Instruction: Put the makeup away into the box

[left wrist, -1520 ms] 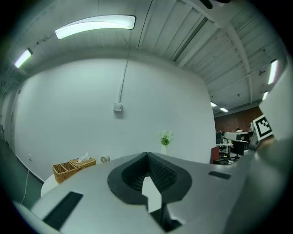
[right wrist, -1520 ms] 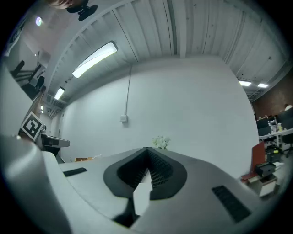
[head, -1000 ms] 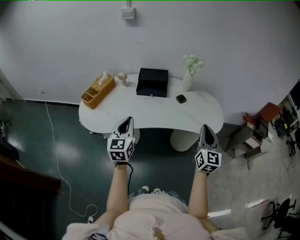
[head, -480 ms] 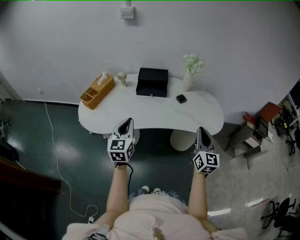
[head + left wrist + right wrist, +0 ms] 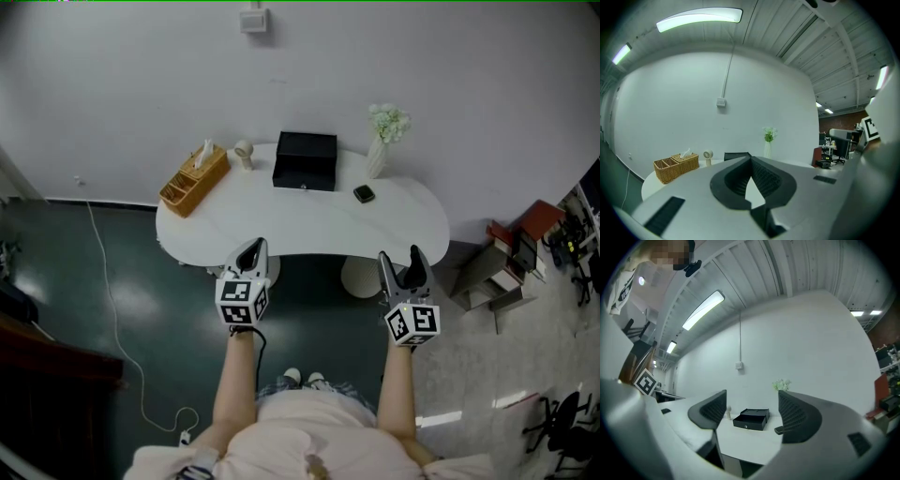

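Observation:
A black box [image 5: 305,161] stands at the back middle of the white table [image 5: 281,225], its drawer front facing me. A small dark makeup compact [image 5: 363,195] lies to its right. Both grippers hover short of the table's near edge, with nothing in them. My left gripper [image 5: 250,251] is shut, its jaws meeting at the tip [image 5: 750,158]. My right gripper [image 5: 397,265] has its jaws opening. In the right gripper view the box [image 5: 751,418] shows through the gap [image 5: 752,395], and the compact [image 5: 778,430] peeks out beside the right jaw.
A wicker basket [image 5: 195,180] with tissues sits at the table's left end, with a small fan [image 5: 245,155] beside it. A white vase [image 5: 380,145] of flowers stands right of the box. A cable [image 5: 112,309] trails on the dark floor at left. Office clutter [image 5: 525,253] fills the right.
The right gripper's jaws have gone from shut to parted, and it has shifted slightly left toward the table. The left gripper has stayed put.

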`<state>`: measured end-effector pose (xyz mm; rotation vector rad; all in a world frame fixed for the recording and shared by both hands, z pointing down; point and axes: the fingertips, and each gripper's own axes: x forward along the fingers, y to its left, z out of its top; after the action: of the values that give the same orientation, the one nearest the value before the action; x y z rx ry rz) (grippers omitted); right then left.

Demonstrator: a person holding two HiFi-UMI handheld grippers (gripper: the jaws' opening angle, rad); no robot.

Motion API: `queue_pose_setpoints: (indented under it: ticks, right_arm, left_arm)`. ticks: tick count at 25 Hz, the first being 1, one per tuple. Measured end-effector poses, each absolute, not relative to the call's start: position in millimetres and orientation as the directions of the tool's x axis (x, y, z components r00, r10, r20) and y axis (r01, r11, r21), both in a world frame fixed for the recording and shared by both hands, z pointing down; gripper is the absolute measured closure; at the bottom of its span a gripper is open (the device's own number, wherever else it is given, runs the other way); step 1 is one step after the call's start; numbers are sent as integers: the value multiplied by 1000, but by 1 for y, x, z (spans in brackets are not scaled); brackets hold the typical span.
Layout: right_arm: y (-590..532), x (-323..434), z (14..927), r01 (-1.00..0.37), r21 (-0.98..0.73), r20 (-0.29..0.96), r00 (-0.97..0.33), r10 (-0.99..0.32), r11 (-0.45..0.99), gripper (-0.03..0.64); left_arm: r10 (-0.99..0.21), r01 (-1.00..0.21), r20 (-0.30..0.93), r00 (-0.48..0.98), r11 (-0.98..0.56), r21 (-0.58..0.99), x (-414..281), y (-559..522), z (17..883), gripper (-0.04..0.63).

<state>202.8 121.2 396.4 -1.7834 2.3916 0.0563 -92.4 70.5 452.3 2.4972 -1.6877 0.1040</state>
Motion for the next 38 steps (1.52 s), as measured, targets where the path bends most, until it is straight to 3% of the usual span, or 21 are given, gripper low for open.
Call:
queue_pose_setpoints:
  ticks: [4, 8, 26, 38]
  right_arm:
    - [118, 203, 404, -956, -125, -130, -248, -960, 265, 160]
    - [117, 195, 412, -960, -128, -95, -237, -967, 248, 106]
    - [131, 188, 416, -972, -158, -118, -156, -981, 174, 99]
    - [44, 197, 428, -968, -168, -100, -171, -980, 186, 100]
  left_arm:
    - [-915, -925, 135, 381, -375, 68, -96, 73, 455, 571]
    - [-909, -919, 133, 394, -389, 65, -101, 73, 454, 571]
    - [-879, -890, 141, 455, -451, 63, -106, 62, 461, 571]
    - [-882, -897, 165, 441, -439, 54, -96, -17, 467, 571]
